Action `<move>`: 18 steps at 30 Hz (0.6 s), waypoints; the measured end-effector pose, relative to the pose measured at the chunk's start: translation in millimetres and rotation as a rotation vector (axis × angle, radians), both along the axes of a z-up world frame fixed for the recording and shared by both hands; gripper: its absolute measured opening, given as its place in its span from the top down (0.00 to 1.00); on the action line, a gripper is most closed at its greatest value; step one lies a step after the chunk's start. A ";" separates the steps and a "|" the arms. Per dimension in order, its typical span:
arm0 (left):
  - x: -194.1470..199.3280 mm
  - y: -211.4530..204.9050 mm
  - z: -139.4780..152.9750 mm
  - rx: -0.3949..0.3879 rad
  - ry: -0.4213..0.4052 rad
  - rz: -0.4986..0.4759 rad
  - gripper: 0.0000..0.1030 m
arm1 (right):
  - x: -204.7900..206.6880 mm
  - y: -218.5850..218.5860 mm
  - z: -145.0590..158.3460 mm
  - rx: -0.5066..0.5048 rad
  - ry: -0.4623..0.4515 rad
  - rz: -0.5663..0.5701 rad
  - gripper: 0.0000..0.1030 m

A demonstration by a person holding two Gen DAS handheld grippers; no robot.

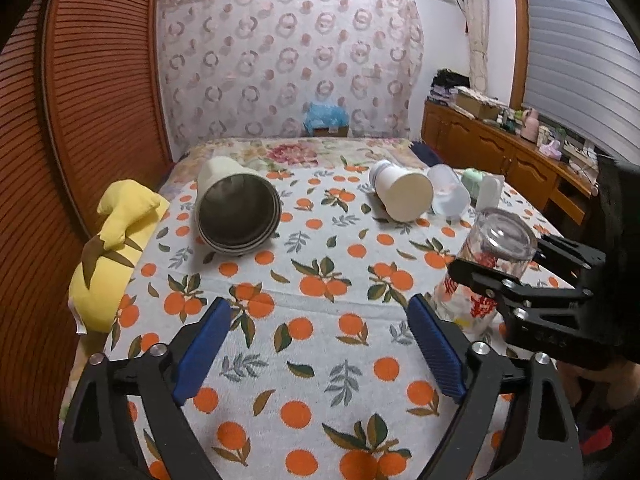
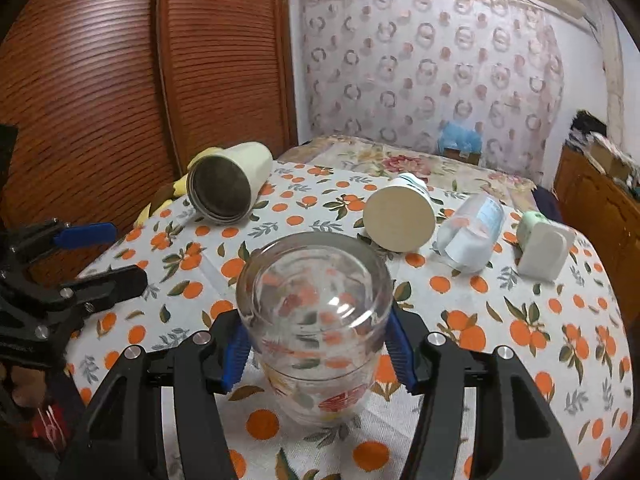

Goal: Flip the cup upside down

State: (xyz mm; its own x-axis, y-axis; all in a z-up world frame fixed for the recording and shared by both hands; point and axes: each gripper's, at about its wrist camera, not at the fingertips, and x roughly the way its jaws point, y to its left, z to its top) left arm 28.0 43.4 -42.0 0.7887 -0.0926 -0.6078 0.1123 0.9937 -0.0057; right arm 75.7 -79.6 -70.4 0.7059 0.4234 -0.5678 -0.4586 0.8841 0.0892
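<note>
A clear glass cup (image 2: 316, 320) with red and yellow print stands upside down on the orange-patterned tablecloth (image 2: 520, 320), its thick base up. My right gripper (image 2: 316, 344) has its blue pads on both sides of the cup, shut on it. In the left wrist view the same cup (image 1: 492, 264) stands at the right, held by the right gripper (image 1: 520, 280). My left gripper (image 1: 320, 344) is open and empty over bare cloth, left of the cup. It shows at the left edge of the right wrist view (image 2: 104, 256).
A cream steel-lined cup (image 1: 236, 208) lies on its side at the back left. A paper cup (image 1: 404, 194), a clear plastic cup (image 1: 450, 196) and a green-white object (image 1: 484, 188) lie at the back right. A yellow cloth (image 1: 112, 248) is at the left edge. A wooden cabinet (image 1: 500, 152) stands at the right.
</note>
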 end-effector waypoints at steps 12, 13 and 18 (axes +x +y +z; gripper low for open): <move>-18.6 -32.0 19.1 0.039 -0.113 0.043 0.07 | -67.1 -68.4 35.1 0.104 -0.057 -0.208 0.02; -20.7 -34.0 20.4 0.035 -0.118 0.045 0.07 | -68.9 -71.6 36.4 0.101 -0.064 -0.223 0.02; -29.7 -41.4 24.6 0.027 -0.139 0.059 0.07 | -78.3 -89.5 34.6 0.105 -0.081 -0.272 0.02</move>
State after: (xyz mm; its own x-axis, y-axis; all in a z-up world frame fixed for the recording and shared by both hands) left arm -1.7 2.0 -17.5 0.8689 -0.0284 -0.4941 0.0511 0.9982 0.0325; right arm -2.6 -169.0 -35.8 0.8427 0.2664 -0.4678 -0.2161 0.9633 0.1594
